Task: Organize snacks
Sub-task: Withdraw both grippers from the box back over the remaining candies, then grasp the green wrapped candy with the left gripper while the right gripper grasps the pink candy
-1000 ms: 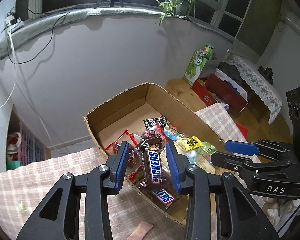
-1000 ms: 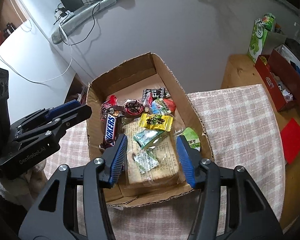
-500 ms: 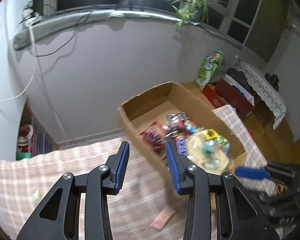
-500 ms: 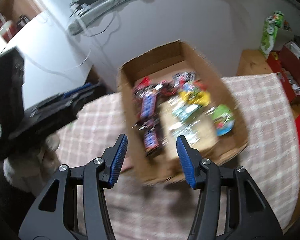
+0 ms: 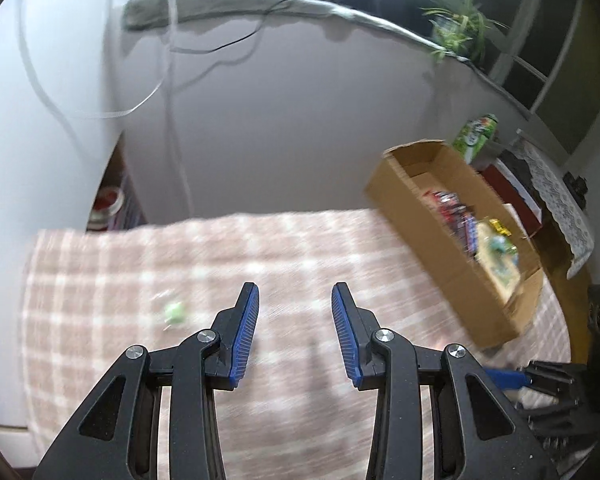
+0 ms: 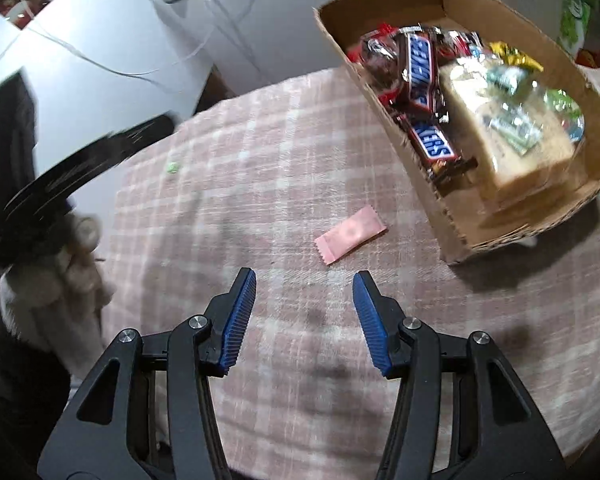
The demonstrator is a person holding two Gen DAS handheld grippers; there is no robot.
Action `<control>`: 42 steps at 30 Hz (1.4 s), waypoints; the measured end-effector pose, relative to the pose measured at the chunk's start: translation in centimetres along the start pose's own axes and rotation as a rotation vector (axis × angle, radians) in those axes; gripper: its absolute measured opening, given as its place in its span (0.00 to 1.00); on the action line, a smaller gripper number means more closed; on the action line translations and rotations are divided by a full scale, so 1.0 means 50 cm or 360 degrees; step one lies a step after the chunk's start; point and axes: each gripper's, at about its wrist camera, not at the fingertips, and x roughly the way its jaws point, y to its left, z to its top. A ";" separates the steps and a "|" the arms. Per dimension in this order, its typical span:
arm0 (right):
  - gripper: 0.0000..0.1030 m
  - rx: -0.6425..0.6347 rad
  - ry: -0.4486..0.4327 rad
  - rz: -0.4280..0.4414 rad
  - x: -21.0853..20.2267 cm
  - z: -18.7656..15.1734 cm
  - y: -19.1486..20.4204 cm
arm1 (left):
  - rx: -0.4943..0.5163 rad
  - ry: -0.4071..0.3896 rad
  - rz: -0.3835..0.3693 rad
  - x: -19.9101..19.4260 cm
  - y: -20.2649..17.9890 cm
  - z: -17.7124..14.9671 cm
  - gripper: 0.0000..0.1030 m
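Right gripper [image 6: 304,316] released, nothing between jaws, over checked tablecloth [image 6: 260,168]. Pink sachet [image 6: 350,234] lies just ahead, clear path. Cardboard box [image 6: 452,216] of snacks beyond, right; two Snickers bars [image 6: 422,68] inside. Left gripper [image 5: 295,330] also released, empty; small green candy [image 5: 175,312] ahead-left, view blurred.

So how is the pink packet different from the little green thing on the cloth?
The pink packet is a flat, oblong wrapper with crimped ends; the green sweet is a small roundish blob. The pink packet lies near the cardboard box, the green sweet far from it. Both lie loose on the checked cloth, outside the box.
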 end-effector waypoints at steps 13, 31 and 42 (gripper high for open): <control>0.51 0.0107 -0.0070 -0.0221 0.086 0.036 0.008 | -0.0165 0.0016 0.0032 0.006 0.131 -0.045 0.37; 0.32 -0.0174 -0.0113 -0.0345 0.139 0.073 0.070 | -0.0111 0.0020 0.0149 0.077 0.149 -0.046 0.41; 0.18 -0.0259 -0.0139 -0.0374 0.146 0.065 0.086 | -0.0064 -0.0047 0.0221 0.080 0.146 -0.056 0.21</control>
